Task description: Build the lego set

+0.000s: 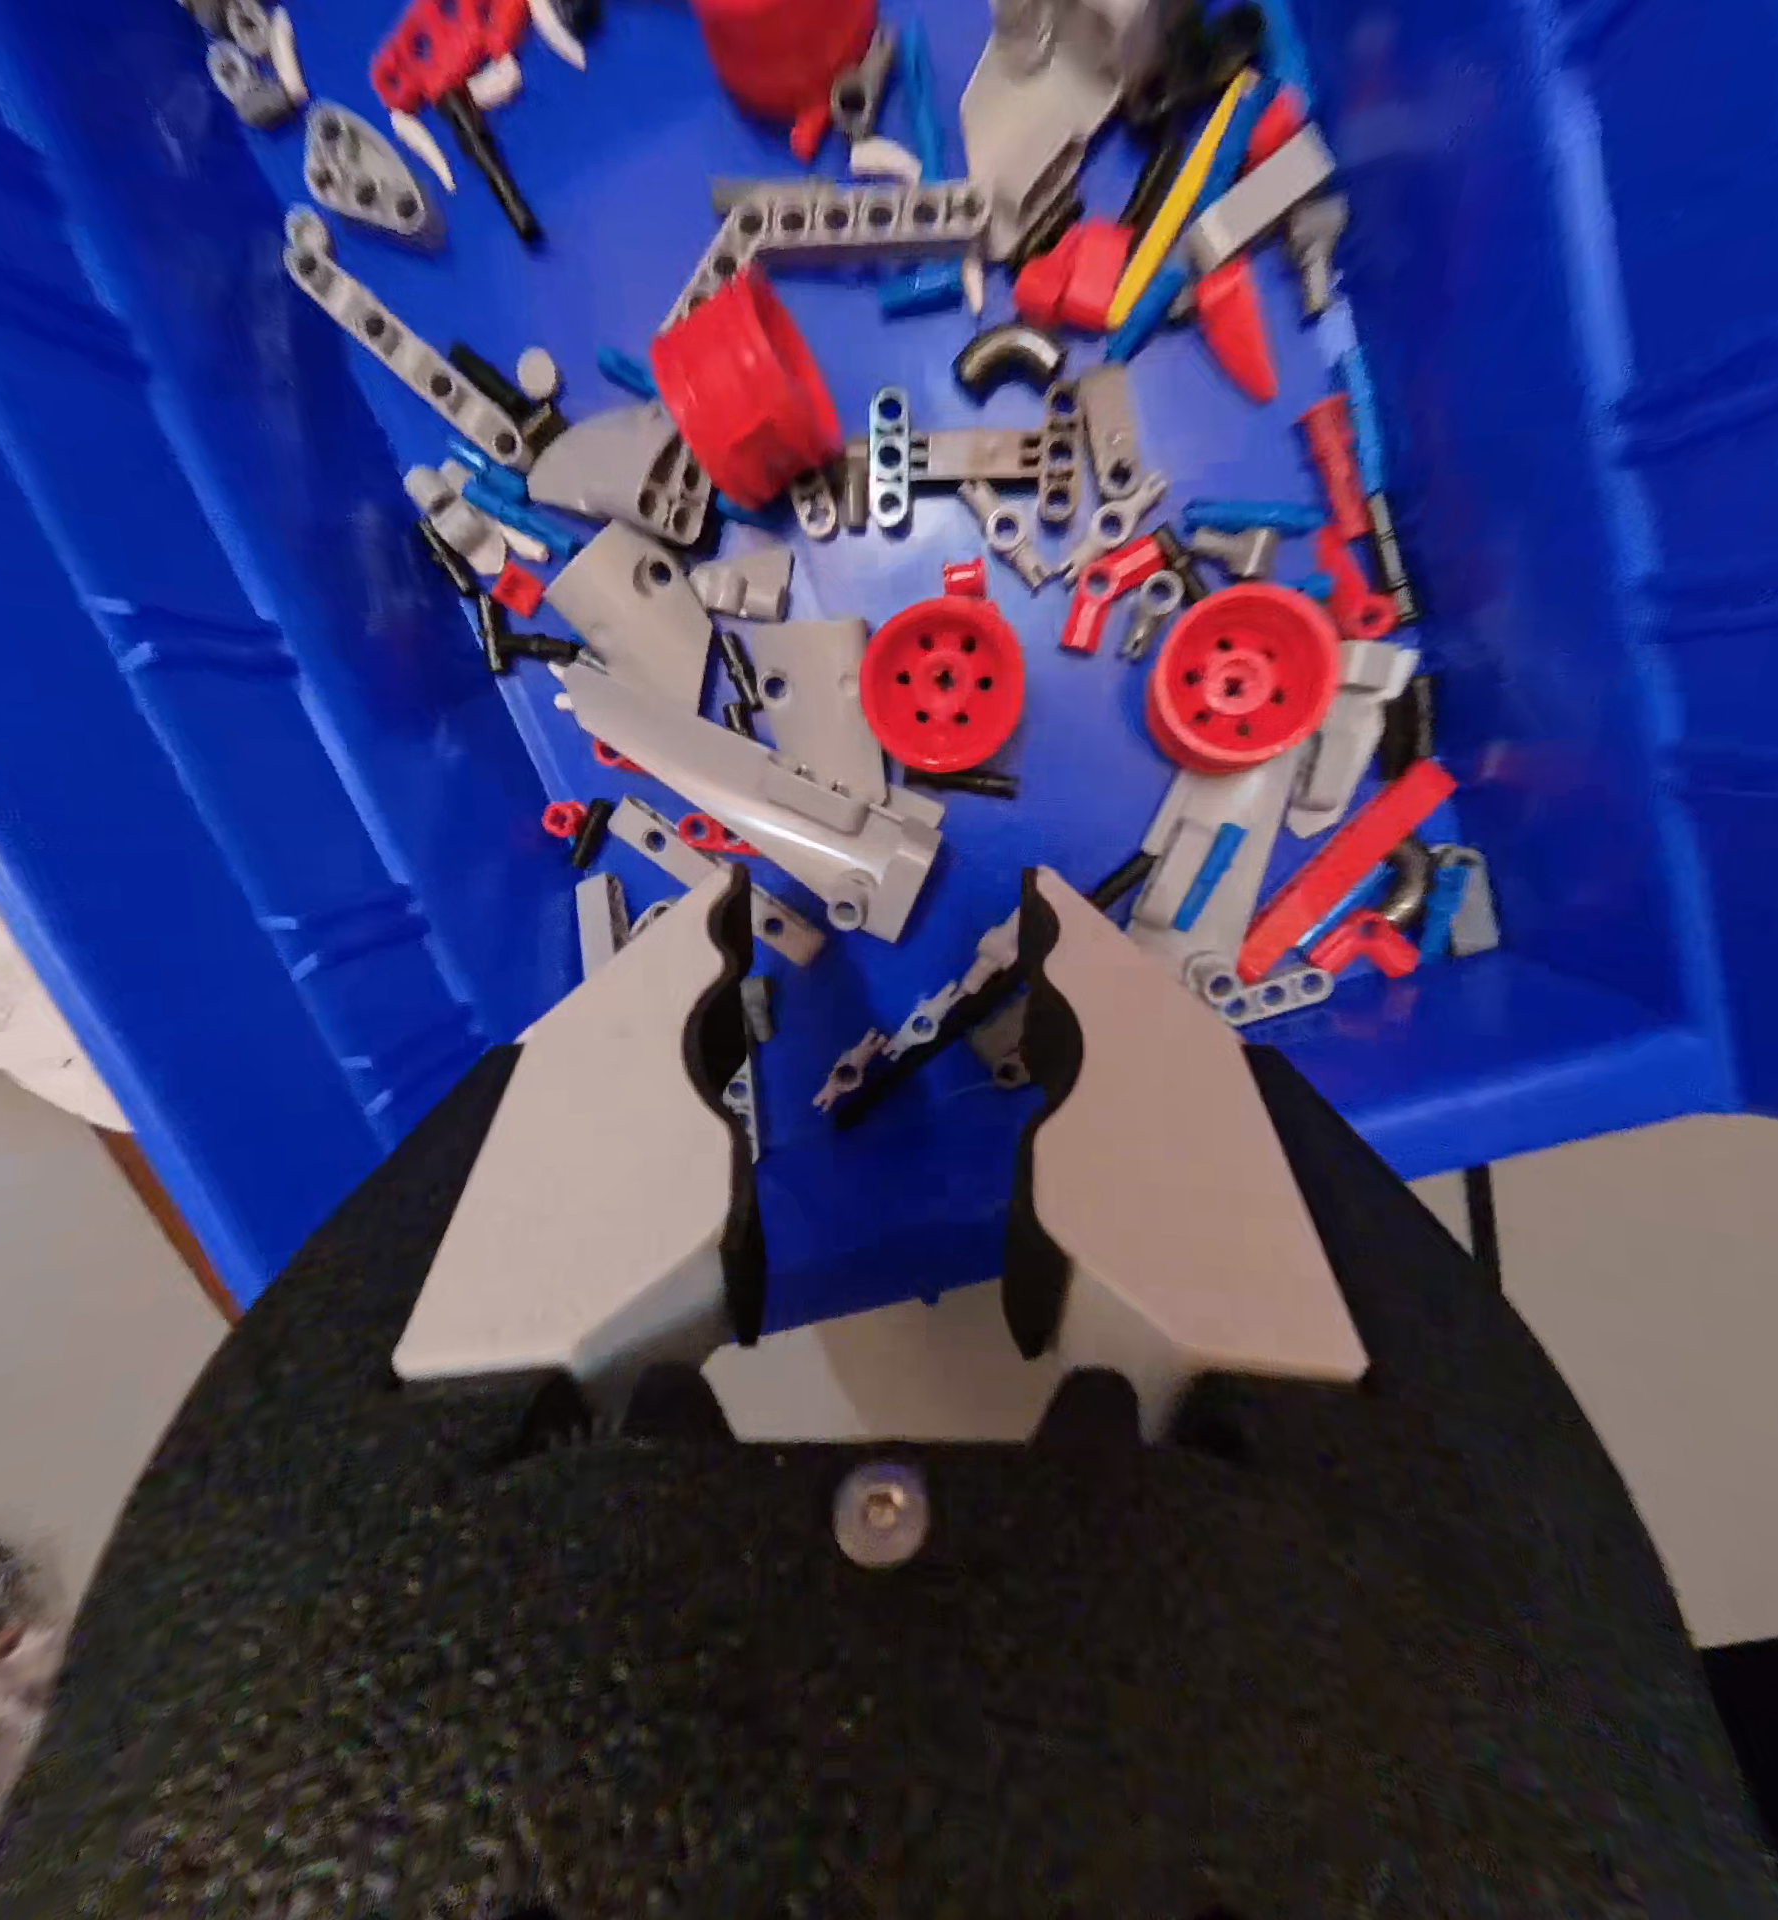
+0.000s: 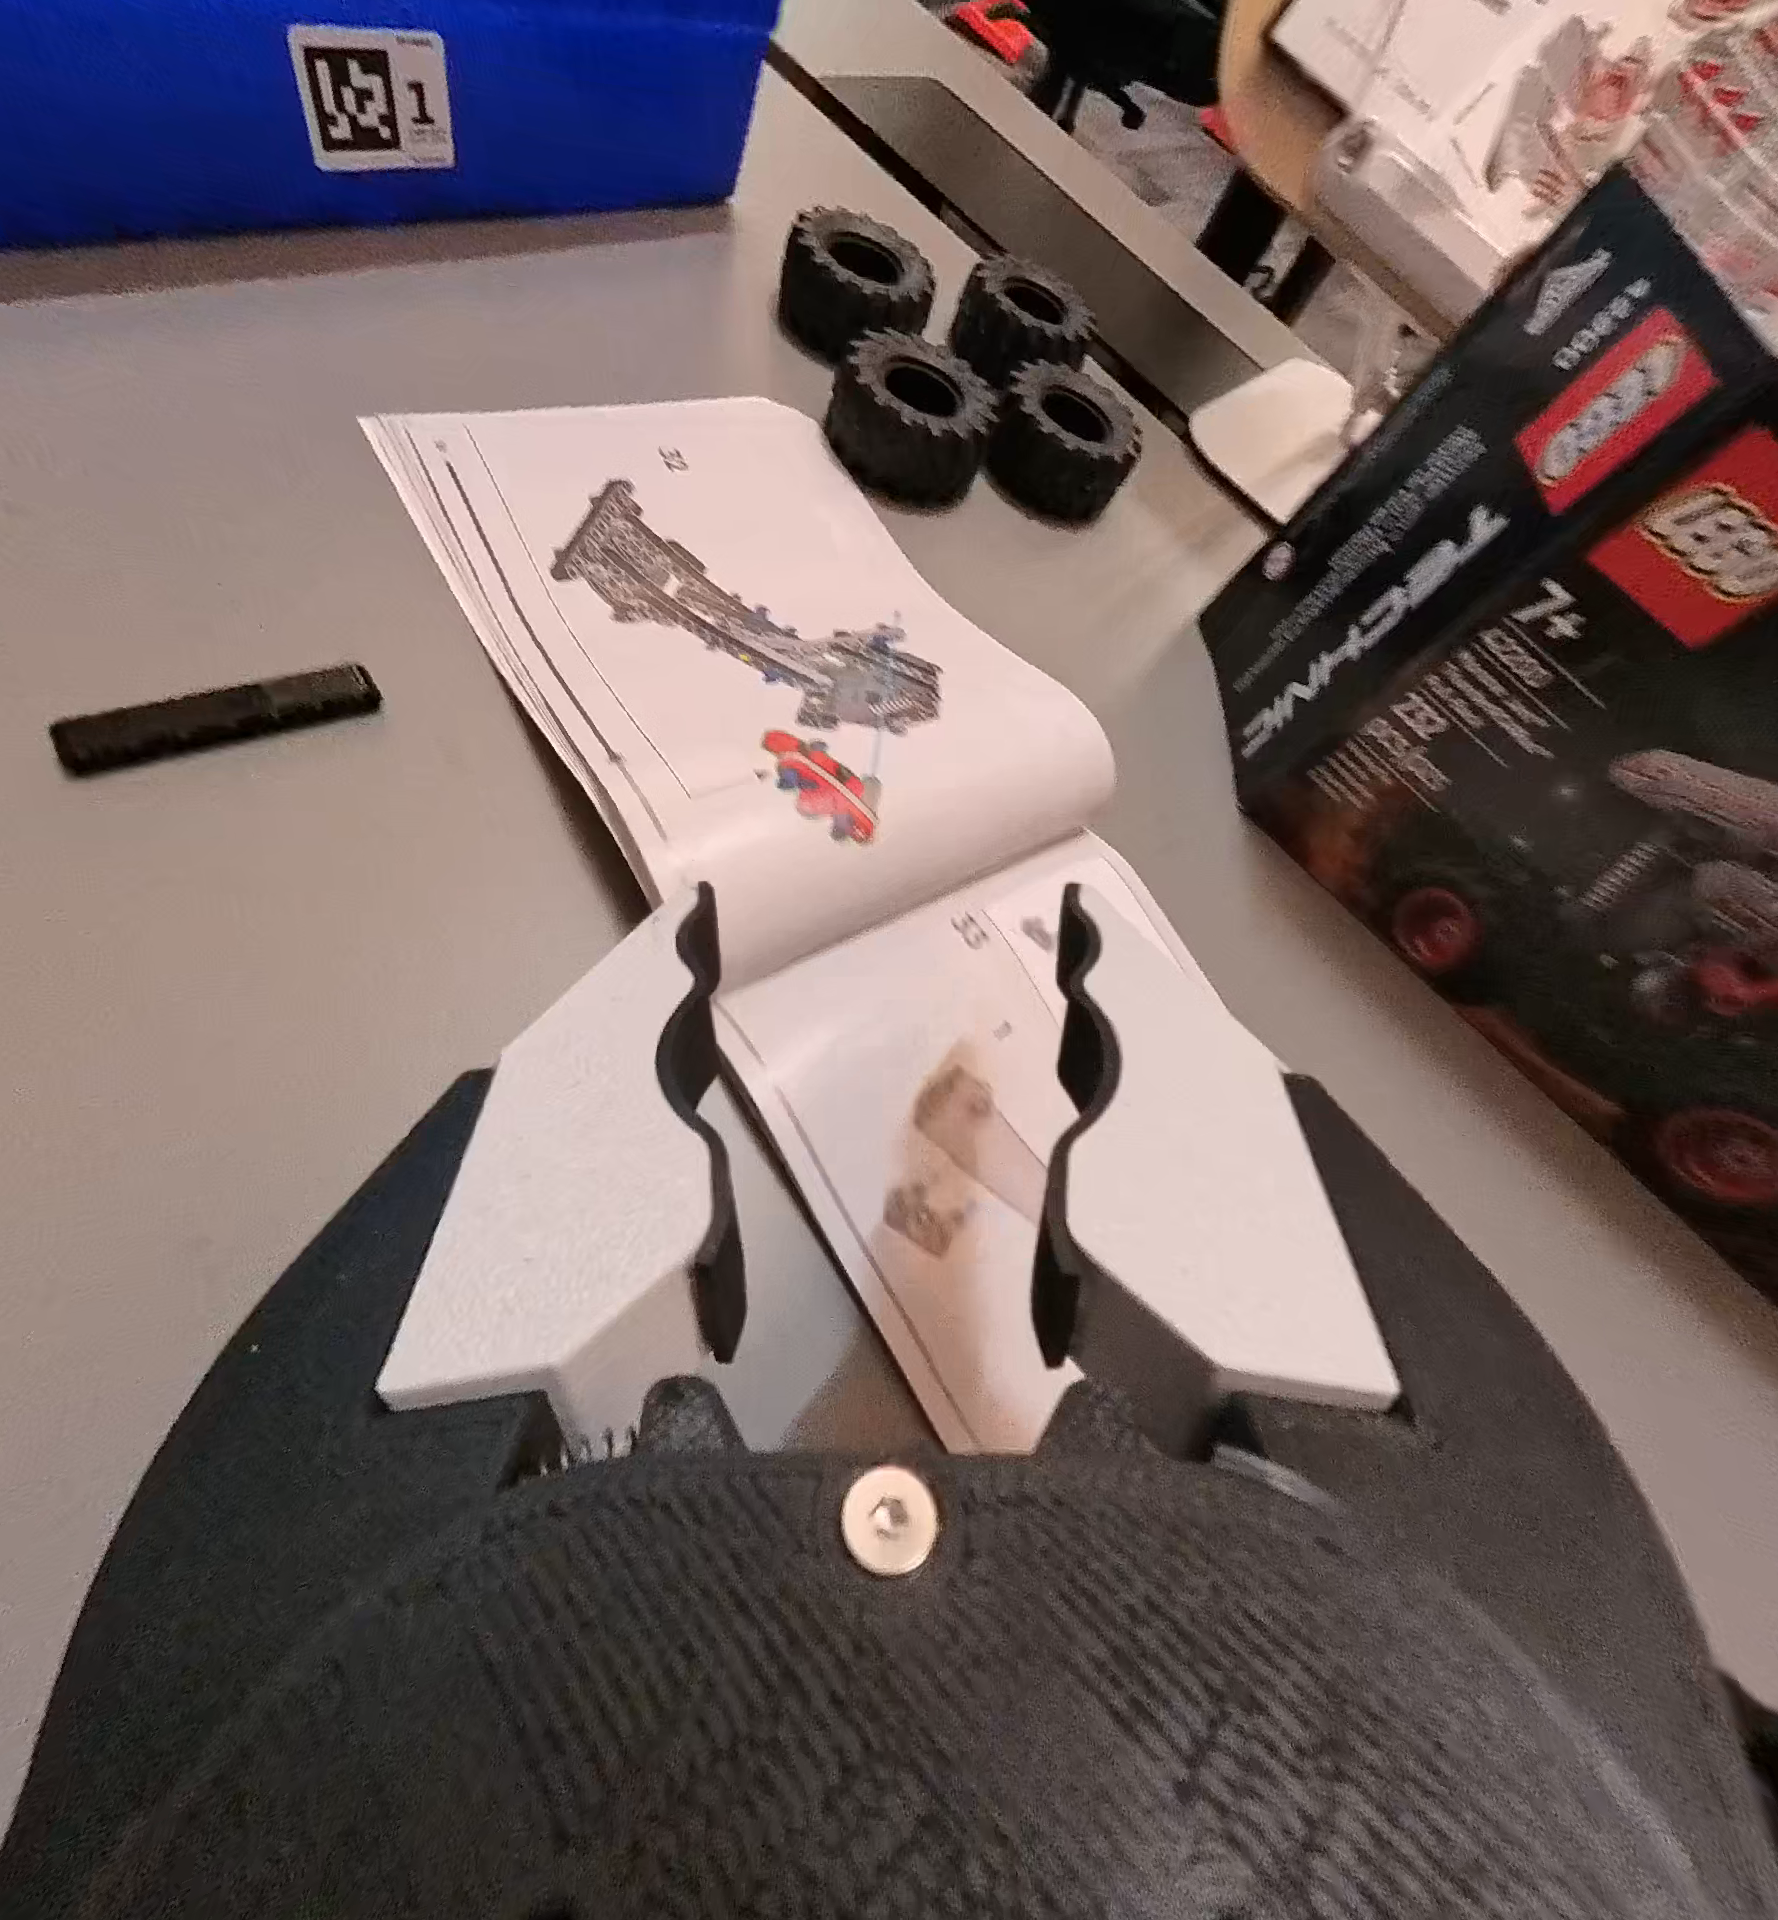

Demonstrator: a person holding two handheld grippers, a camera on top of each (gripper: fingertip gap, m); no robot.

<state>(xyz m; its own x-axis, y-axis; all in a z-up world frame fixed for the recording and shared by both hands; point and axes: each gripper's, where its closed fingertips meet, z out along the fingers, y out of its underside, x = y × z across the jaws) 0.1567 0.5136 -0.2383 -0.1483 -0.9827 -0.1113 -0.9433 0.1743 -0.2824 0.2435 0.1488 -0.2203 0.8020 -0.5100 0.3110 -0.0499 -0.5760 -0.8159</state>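
Note:
In the left wrist view my left gripper (image 1: 880, 894) is open and empty, held above a blue bin (image 1: 241, 644) full of loose lego parts. Among them are two red wheel hubs (image 1: 942, 686) (image 1: 1240, 677), a larger red drum (image 1: 745, 400), grey panels (image 1: 750, 769) and grey beams with holes (image 1: 397, 348). In the right wrist view my right gripper (image 2: 885, 904) is open and empty, just above an open instruction booklet (image 2: 760, 623) on the grey table (image 2: 189, 987). Several black tyres (image 2: 958, 364) stand beyond the booklet.
A black lego beam (image 2: 215, 717) lies left of the booklet. The set's dark box (image 2: 1591, 727) stands to the right. The blue bin's outer wall (image 2: 552, 104), with a square marker sticker (image 2: 371, 99), is at the far left. Other clutter lies behind. Tip to tip, the grippers are about 40 cm apart. The larger red drum (image 1: 745, 400) lies around 8 cm away from my left fingertips.

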